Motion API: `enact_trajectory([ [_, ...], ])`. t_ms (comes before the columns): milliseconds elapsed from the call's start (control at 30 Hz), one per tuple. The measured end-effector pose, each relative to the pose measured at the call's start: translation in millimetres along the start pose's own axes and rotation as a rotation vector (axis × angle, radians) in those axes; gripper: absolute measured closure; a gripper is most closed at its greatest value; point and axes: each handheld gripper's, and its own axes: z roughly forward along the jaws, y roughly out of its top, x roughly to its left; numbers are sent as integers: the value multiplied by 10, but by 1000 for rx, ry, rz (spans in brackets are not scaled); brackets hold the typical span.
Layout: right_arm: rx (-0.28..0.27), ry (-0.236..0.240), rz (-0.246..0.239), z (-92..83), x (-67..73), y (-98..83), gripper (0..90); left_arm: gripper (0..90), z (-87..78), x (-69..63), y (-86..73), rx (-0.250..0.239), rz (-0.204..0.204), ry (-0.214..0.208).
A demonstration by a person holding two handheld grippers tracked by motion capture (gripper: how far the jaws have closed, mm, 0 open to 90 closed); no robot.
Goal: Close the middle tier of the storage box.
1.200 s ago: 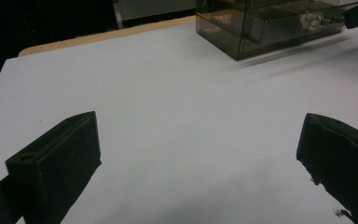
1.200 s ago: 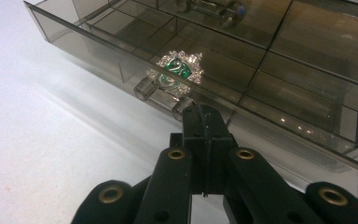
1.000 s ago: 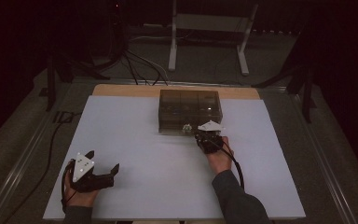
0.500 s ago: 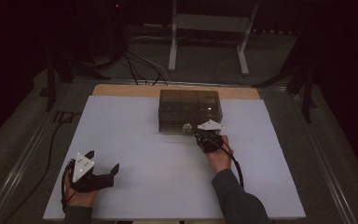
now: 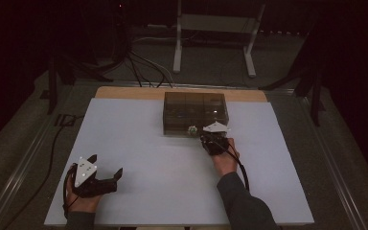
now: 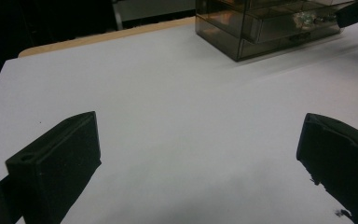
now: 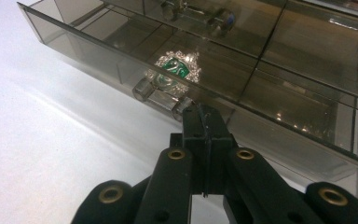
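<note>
High view, near edge first: the left tongs [image 5: 106, 164] lay by the near-left corner of the worktop [image 5: 172, 191], jaws spread wide with nothing but bare white surface between them, as the left gripper view [image 6: 200, 154] confirmed. Nothing had shifted there over the last second. The right tongs [image 5: 203, 136] had not moved either, parked past the middle of the worktop against the front of the box [image 5: 194, 108]. No pull or push was under way, so the drawer work looked paused rather than advanced.

Right gripper view showed those tongs [image 7: 204, 112] fully closed, pad against pad, with nothing visible between them. Their tips sat at the right end of the clear handle [image 7: 161, 93] on the lower drawer [image 7: 98, 42], touching or just beside it. Whether they pinched any part of it could not be told. The drawer front stood a little proud of the box, seemingly partly open. Just beyond the handle, inside the drawer, lay a green and silver brooch [image 7: 177, 67], ahead and slightly left of the tips. The box itself stood at the middle of the far edge, well apart from the left tongs.
</note>
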Motion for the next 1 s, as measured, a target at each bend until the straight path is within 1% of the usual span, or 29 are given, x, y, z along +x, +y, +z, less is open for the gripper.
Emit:
enact_trajectory([
  [367,-1,-4,16,25,-12,-1,900,6,2,-1,-1,0,-1,0],
  [1000,-19,-10,47,72,-34,-3,900,6,5,-1,-1,-1,-2,-2],
])
